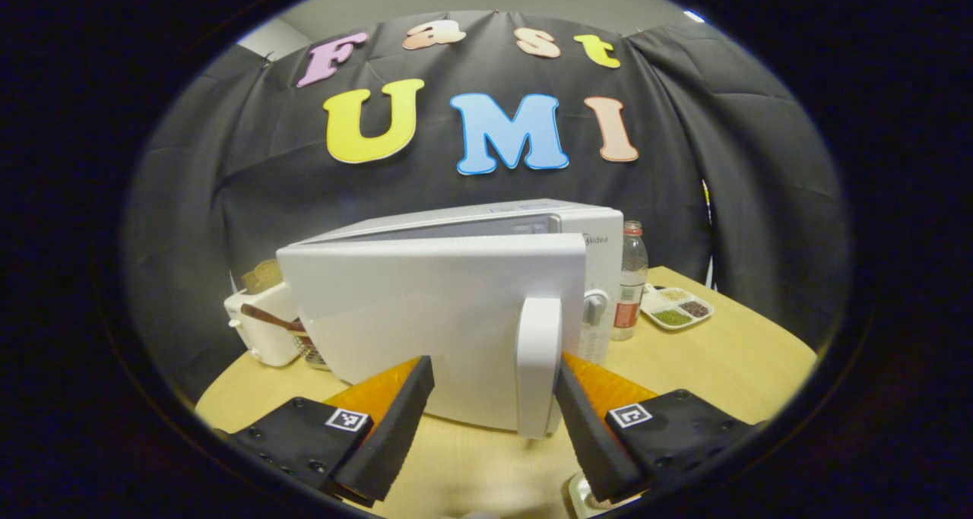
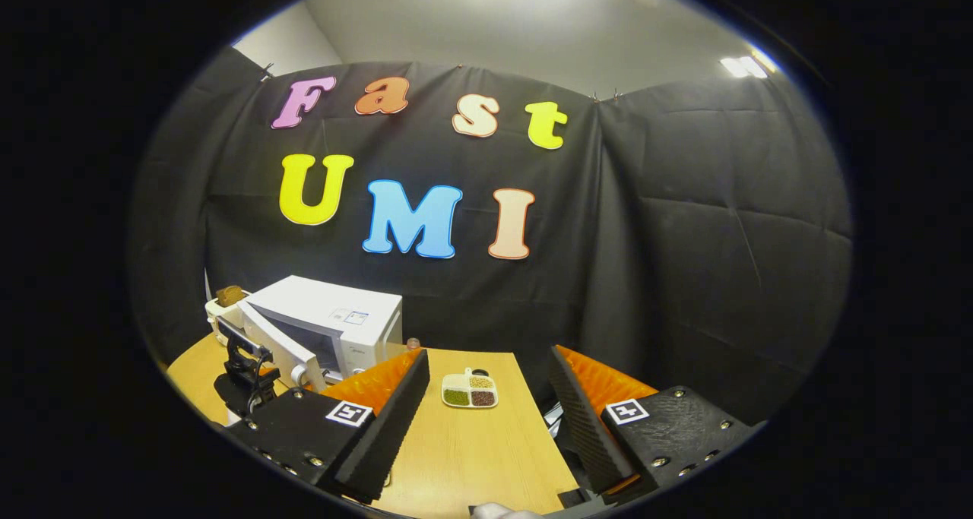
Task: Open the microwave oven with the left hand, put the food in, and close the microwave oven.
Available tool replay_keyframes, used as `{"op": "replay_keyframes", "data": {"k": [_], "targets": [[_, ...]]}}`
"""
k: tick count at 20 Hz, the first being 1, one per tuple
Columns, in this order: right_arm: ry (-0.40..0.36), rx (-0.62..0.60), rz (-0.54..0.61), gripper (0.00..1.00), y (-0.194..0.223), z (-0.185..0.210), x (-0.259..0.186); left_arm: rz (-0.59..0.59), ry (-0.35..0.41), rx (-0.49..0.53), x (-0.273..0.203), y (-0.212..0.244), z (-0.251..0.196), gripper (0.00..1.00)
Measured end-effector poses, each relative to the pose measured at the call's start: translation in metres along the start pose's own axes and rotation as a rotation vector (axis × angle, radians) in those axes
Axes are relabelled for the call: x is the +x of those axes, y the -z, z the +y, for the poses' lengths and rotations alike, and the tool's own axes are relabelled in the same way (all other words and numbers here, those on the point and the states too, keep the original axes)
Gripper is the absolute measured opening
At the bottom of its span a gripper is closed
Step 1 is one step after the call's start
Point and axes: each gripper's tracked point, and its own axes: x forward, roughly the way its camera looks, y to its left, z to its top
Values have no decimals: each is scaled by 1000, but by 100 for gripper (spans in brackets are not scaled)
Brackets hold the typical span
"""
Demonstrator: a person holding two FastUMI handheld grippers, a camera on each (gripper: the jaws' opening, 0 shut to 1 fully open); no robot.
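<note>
The white microwave (image 1: 456, 329) stands close in front in the left gripper view, its door (image 1: 410, 314) swung partly out. My left gripper (image 1: 492, 367) is open around the door's upright handle (image 1: 538, 367); the handle sits against the right-hand finger (image 1: 589, 428) and well apart from the other. In the right gripper view the microwave (image 2: 334, 325) is far off at the left with the left gripper (image 2: 243, 382) at its door. My right gripper (image 2: 488, 359) hangs open over the wooden table (image 2: 471, 450), nothing between its fingers. A white rim (image 1: 581, 496) peeks in below the left gripper; what it is I cannot tell.
Right of the microwave stand a clear bottle (image 1: 631, 283) and a small white divided dish of beans (image 1: 676, 306), the same dish (image 2: 470, 390) lying ahead of my right gripper. A white toaster (image 1: 262, 329) with bread sits left of the microwave. The table's edge (image 2: 551, 435) runs on the right.
</note>
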Motion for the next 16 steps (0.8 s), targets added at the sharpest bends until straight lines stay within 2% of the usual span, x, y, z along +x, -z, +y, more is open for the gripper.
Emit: {"op": "replay_keyframes", "data": {"k": [8, 10, 16], "targets": [[-148, 9, 25, 96, 10, 64, -1, 6, -69, 41, -84, 20, 60, 100], [-189, 11, 25, 96, 10, 87, -1, 6, -105, 30, -105, 26, 84, 97], [-322, -4, 15, 96, 12, 162, -15, 34, -231, 29, -165, 46, 174, 100]]}}
